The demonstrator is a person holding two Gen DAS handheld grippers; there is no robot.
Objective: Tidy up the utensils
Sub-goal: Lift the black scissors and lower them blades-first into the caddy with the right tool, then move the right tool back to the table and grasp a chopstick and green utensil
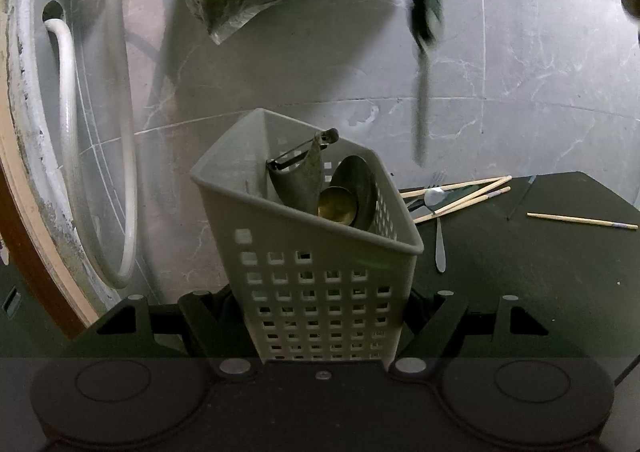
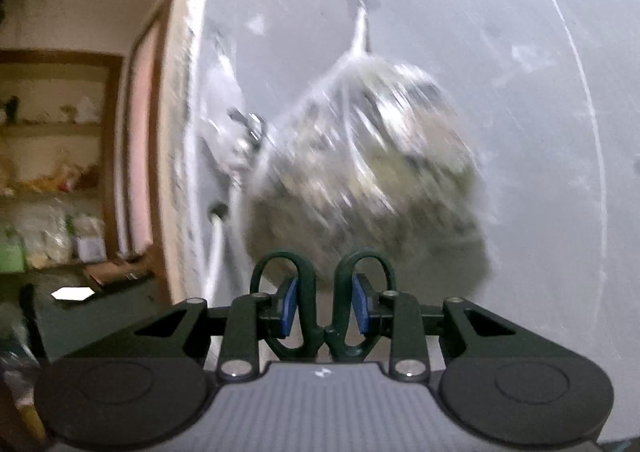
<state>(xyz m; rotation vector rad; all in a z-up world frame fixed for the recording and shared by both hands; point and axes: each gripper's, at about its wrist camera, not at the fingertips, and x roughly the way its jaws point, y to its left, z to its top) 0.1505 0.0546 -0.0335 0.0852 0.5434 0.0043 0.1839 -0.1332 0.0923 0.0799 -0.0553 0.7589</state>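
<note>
A grey perforated utensil basket [image 1: 304, 252] stands tilted between the fingers of my left gripper [image 1: 320, 316], which is shut on its lower walls. Inside it are a peeler [image 1: 300, 172], a brass ladle [image 1: 338, 206] and a dark ladle [image 1: 360, 188]. On the black table [image 1: 520, 272] behind the basket lie chopsticks [image 1: 460, 192], a spoon [image 1: 438, 220], a fork [image 1: 434, 180] and one lone chopstick [image 1: 580, 220]. My right gripper [image 2: 324, 304] is shut on the dark green handles of the scissors [image 2: 308, 292], its blue pads [image 2: 290, 304] pressing on the loops. The scissors [image 1: 421, 112] hang blurred, blades down, above the table to the right of the basket.
A clear plastic bag [image 2: 368, 172] full of greenish stuff hangs on the grey marble wall [image 1: 520, 52] behind the table. White hoses [image 1: 120, 132] run down the wall at the left. Shelves [image 2: 52, 172] stand beyond a door frame at the far left.
</note>
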